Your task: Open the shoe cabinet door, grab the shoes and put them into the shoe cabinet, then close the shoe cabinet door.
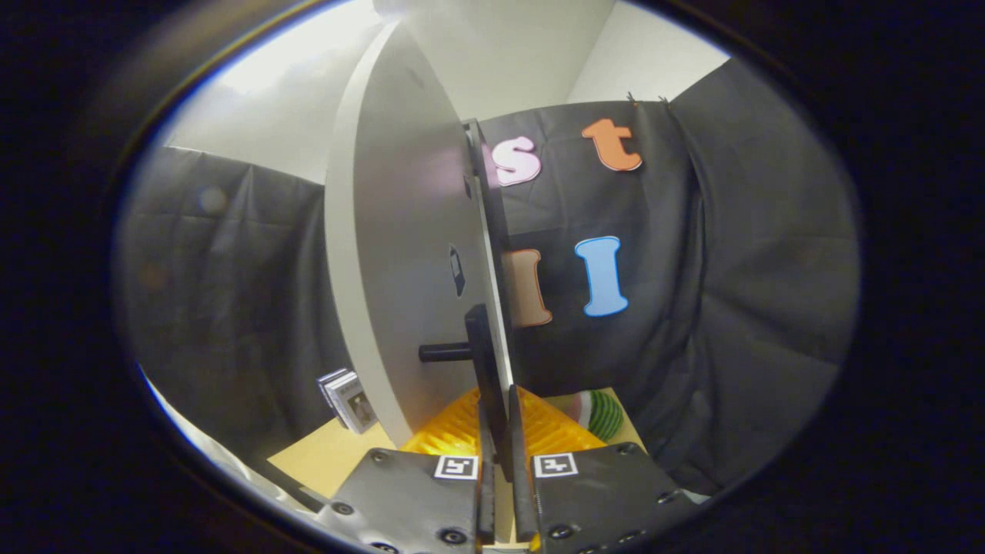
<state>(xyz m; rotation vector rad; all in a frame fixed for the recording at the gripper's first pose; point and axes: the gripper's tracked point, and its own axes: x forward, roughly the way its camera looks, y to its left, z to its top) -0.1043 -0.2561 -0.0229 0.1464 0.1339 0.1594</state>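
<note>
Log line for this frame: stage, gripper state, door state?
stage: working cabinet door | gripper: fingers nearly together at the door's edge, by the black handle; grip unclear | door: swung edge-on toward camera | shoes: not judged

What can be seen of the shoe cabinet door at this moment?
The shoe cabinet door is a pale grey-white panel with a smooth matte face, seen nearly edge-on and standing upright, swung open toward the camera. A dark bar handle stands off its face on a short dark post near the free edge. The gripper is closed to a narrow gap around the handle's lower end; contact looks likely on both sides. A small dark mark sits mid-face.
</note>
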